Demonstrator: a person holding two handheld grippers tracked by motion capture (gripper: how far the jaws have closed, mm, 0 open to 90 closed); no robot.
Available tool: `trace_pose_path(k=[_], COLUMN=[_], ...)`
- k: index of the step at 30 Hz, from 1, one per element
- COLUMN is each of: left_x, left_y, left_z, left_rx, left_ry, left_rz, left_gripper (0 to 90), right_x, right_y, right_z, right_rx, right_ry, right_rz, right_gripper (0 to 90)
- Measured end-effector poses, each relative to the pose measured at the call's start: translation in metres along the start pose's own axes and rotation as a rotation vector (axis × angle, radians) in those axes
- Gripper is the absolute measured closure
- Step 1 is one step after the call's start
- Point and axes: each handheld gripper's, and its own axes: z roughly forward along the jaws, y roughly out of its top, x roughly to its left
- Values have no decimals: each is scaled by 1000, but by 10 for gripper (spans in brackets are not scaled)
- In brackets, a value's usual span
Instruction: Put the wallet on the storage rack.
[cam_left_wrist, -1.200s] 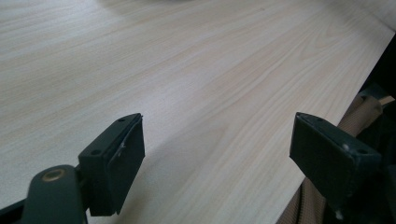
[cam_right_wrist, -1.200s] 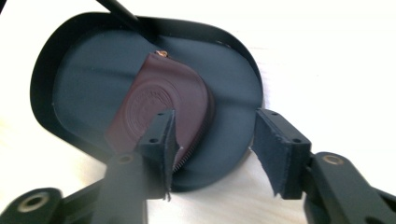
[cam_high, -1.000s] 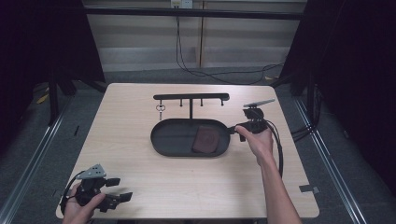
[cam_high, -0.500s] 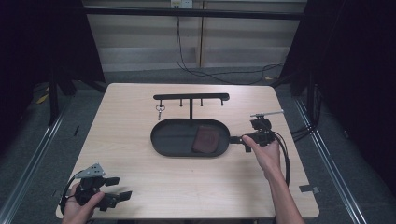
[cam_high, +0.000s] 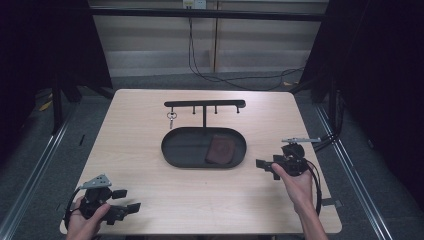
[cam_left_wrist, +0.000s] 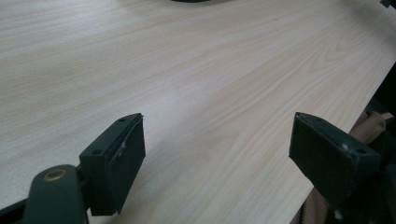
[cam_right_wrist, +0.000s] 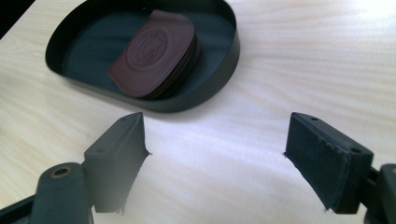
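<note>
A black oval tray (cam_high: 172, 150) sits mid-table with a brown leather wallet (cam_high: 220, 151) lying flat in its right half. In the right gripper view the wallet (cam_right_wrist: 156, 53) and the tray (cam_right_wrist: 224, 70) lie just beyond the jaws. My right gripper (cam_high: 266, 169) is right of the tray, apart from it and pointing left. Its jaws have just been opening and stand wide, with only bare tabletop between them (cam_right_wrist: 215, 154). Near the front left corner my left gripper (cam_high: 129, 200) is open over bare wood (cam_left_wrist: 217, 149).
Behind the tray stands a black hook rack (cam_high: 205, 104) with a bunch of keys (cam_high: 171, 119) hanging from its left end. The table's front edge runs close beside my left gripper. Dark floor and metal rails surround the table.
My right gripper has drawn back from the tray's right end, moving right and toward the table's near side. The left gripper has stayed put.
</note>
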Motion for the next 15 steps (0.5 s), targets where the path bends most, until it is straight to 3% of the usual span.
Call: trace_pose_path(k=[15], left_x=[0], left_y=[0], left_z=[0], left_rx=[-15], left_ry=[6], left_rz=[0], left_gripper=[183], right_x=[7], right_y=[-44], right_z=[-19], right_rx=[-11], right_ry=[11], right_rz=[-36], right_gripper=[193])
